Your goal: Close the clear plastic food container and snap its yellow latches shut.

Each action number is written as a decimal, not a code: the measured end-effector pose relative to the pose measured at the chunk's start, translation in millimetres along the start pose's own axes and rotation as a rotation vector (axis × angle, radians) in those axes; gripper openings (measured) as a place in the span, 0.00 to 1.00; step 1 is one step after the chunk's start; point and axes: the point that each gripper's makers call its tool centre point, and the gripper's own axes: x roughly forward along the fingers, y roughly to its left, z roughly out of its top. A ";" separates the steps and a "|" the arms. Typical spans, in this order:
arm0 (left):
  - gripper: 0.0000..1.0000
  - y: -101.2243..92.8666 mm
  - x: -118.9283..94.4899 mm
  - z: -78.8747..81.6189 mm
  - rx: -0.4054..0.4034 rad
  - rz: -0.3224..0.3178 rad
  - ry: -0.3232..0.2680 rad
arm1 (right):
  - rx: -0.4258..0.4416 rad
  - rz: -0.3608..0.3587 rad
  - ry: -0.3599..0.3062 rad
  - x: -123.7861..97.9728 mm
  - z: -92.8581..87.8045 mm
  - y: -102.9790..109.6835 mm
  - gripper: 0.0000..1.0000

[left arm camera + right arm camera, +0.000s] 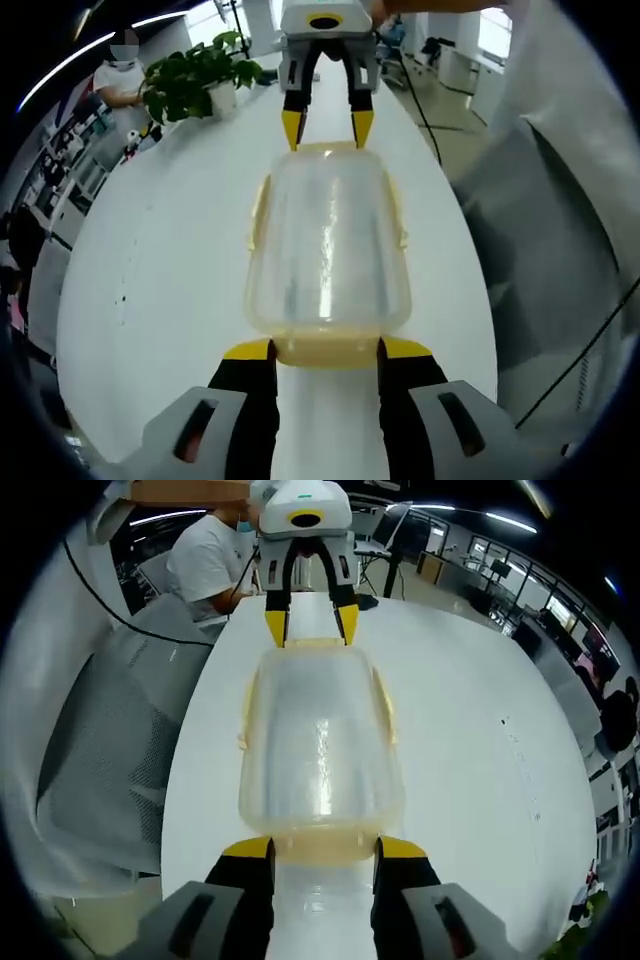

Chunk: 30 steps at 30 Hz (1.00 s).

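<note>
A big office room with desks and ceiling lights stretches behind a long white table (150,300). A leafy green plant in a white pot (195,80) stands on the table, far past the tips of the left gripper's fingers and off to their left side. A person in a white shirt (205,555) sits at the table edge, behind the left gripper as the right gripper view sees it.

The clear plastic food container with a see-through lid and yellow latches (328,250) lies flat on the table between the two grippers. Its long side runs straight from one gripper to the other, so each short end points at a gripper. The lid already sits on top.

The left gripper (327,352) has its yellow-tipped black fingers spread about as wide as the box's short end, and they touch that end on both sides. The right gripper (324,851) does the same at the other end. I cannot tell if they squeeze or just rest there.

What could go wrong? If one gripper pushes harder than the other, the box could slide along the smooth table. If the fingers press the lid and not the yellow end latch (325,350), the lid could bend and the latch may not click. The side latches (259,212) look like they stick out, so they may not be snapped yet.
</note>
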 end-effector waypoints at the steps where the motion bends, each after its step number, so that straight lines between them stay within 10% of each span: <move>1: 0.36 0.1 0.7 1.0 0.001 0.000 0.000 | -0.001 0.000 0.003 -0.6 -2.7 -0.7 0.36; 30: 0.36 6.5 48.7 34.6 -0.012 -0.016 0.004 | -0.012 -0.003 0.035 -10.3 -56.6 -11.3 0.36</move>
